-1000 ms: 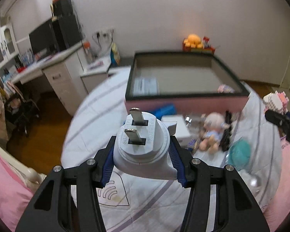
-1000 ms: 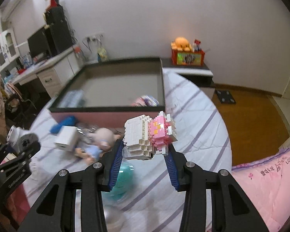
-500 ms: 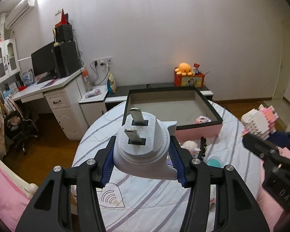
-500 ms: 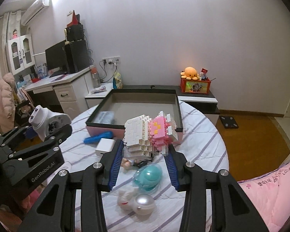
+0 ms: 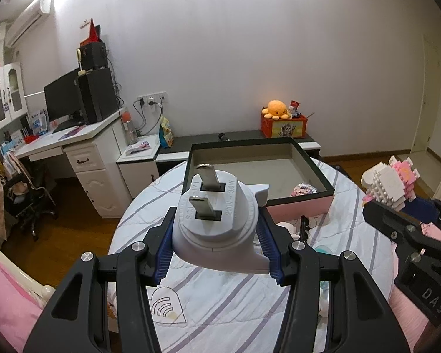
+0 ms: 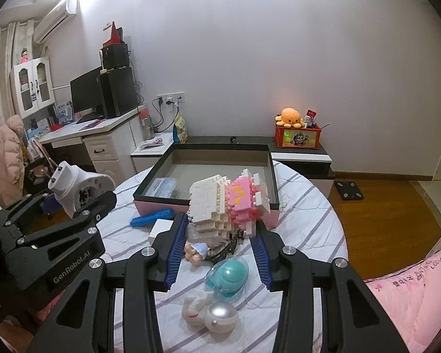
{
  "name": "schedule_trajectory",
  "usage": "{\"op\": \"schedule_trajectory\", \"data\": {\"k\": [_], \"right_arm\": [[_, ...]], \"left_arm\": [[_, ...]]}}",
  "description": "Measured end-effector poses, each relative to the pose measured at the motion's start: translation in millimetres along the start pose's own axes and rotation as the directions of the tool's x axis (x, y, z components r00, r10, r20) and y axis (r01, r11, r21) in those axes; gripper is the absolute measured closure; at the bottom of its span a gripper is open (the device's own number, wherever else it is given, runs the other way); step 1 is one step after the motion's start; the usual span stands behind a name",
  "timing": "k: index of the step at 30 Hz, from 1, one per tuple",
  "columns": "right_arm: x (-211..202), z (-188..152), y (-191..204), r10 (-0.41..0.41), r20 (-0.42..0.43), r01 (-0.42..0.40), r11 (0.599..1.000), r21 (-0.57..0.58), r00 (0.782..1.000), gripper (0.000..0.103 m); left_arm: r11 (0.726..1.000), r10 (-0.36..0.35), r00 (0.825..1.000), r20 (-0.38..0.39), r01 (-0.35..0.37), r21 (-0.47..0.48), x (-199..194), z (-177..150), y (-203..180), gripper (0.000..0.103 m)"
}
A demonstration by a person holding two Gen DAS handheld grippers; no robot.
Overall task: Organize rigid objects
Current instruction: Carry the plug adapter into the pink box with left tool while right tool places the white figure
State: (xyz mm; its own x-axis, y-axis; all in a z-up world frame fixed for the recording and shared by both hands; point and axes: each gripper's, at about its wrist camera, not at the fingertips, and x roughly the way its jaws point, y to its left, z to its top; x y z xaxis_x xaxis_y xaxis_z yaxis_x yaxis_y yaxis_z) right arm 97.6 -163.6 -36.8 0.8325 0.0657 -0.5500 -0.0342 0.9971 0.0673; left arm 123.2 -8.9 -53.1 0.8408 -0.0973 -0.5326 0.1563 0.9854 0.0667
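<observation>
My left gripper is shut on a white two-prong plug adapter, held up over the round table with the prongs pointing forward. The same adapter shows at the left of the right wrist view. My right gripper is shut on a white and pink brick-built model, also seen at the right edge of the left wrist view as the model. Beyond both stands a shallow open box with black rim and pink sides, holding a small patterned item and a clear packet.
On the striped tablecloth lie a blue oblong thing, a white block, a small doll, a teal round toy and a white pearly ball. A desk stands left; pink bedding lies right.
Both grippers have risen and drawn back from the box, each still holding its object. The table and box now look smaller and lower, and more of the room shows.
</observation>
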Motion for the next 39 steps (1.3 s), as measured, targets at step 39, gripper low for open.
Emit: {"op": "schedule_trajectory", "data": {"k": [39], "right_arm": [[270, 60, -37, -0.092, -0.389, 0.083, 0.996, -0.039, 0.917, 0.026]], "left_arm": [[0.998, 0.017, 0.909, -0.416, 0.009, 0.06, 273, 58, -5, 0.016]]}}
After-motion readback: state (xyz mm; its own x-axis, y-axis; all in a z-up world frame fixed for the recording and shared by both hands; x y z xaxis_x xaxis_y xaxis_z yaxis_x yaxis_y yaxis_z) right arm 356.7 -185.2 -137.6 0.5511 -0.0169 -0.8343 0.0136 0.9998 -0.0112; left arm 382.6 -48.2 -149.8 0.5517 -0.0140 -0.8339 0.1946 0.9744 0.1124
